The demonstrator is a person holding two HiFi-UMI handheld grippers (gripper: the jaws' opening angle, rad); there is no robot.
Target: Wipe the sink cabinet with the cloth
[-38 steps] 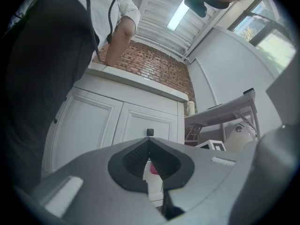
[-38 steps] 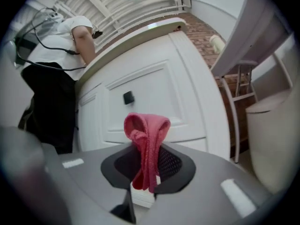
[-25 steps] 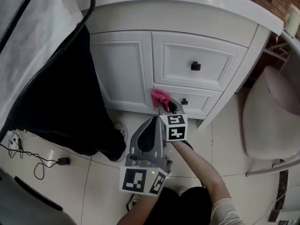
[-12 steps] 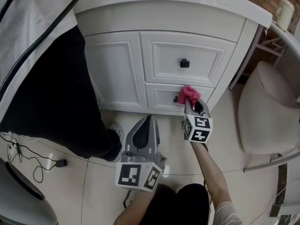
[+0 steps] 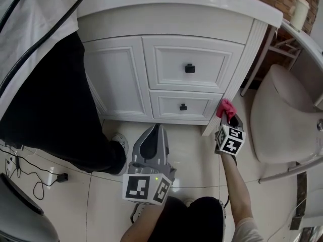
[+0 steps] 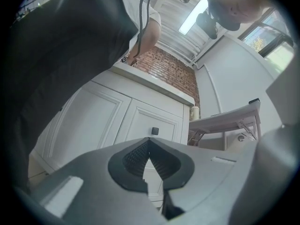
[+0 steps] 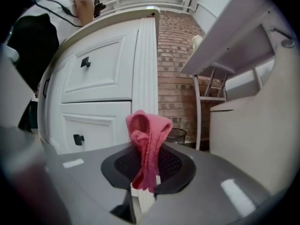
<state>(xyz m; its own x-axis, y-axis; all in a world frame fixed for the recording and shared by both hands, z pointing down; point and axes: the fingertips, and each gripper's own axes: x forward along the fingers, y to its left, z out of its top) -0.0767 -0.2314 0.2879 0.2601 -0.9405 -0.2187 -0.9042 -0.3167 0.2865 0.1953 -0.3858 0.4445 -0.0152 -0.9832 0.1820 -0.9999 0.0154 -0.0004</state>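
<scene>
Both closed: right gripper (image 7: 146, 172) pinches cloth (image 7: 149, 130).

the grey right gripper (image 5: 228, 119), clamped on the crumpled pink cloth (image 5: 225, 107), has slid right from the white lower drawer (image 5: 166, 106) to the white sink cabinet's (image 5: 117, 74) fluted corner post (image 5: 241, 69).

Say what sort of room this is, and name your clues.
Probably a bathroom: a white sink cabinet, a tiled floor, and what looks like a paper roll.
</scene>
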